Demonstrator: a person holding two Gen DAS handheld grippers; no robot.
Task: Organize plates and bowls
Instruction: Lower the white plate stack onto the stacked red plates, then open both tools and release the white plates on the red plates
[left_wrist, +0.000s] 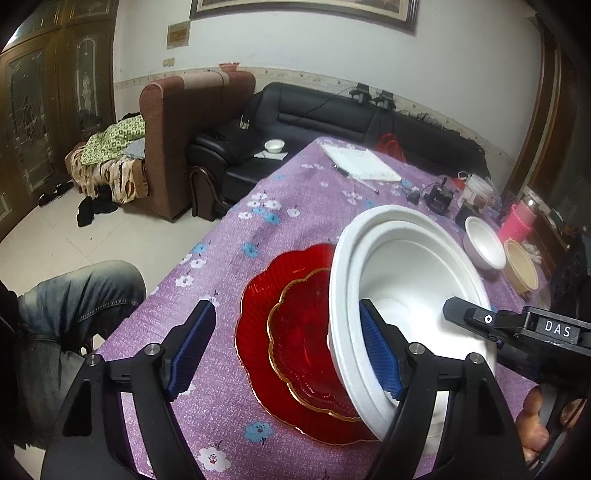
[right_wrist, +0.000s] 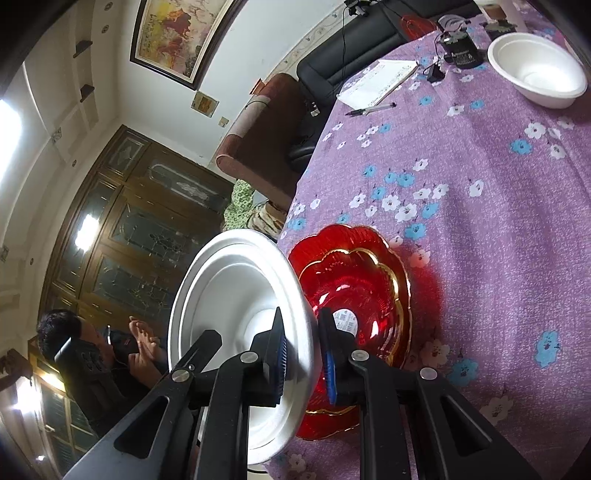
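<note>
Purple flowered cloth (left_wrist: 295, 221) over the desk, with a white notepad (left_wrist: 360, 162) and a pen (right_wrist: 371, 109) beside it at the far end. Beyond, a black sofa (left_wrist: 325, 118), a brown armchair (left_wrist: 181, 140), dark wooden cabinets (left_wrist: 48, 110). Framed painting (right_wrist: 173, 35) on the white wall.

A white wall (left_wrist: 314, 48) fills the top of the frame, carrying a framed painting (right_wrist: 173, 33). At left stands a dark wooden cabinet (left_wrist: 40, 110) with patterned glass doors, above a pale tiled floor (left_wrist: 74, 240). A brown armchair (left_wrist: 184, 122) and black leather sofa (left_wrist: 332, 114) sit centre, behind the counter's purple floral cloth (left_wrist: 295, 195).
</note>
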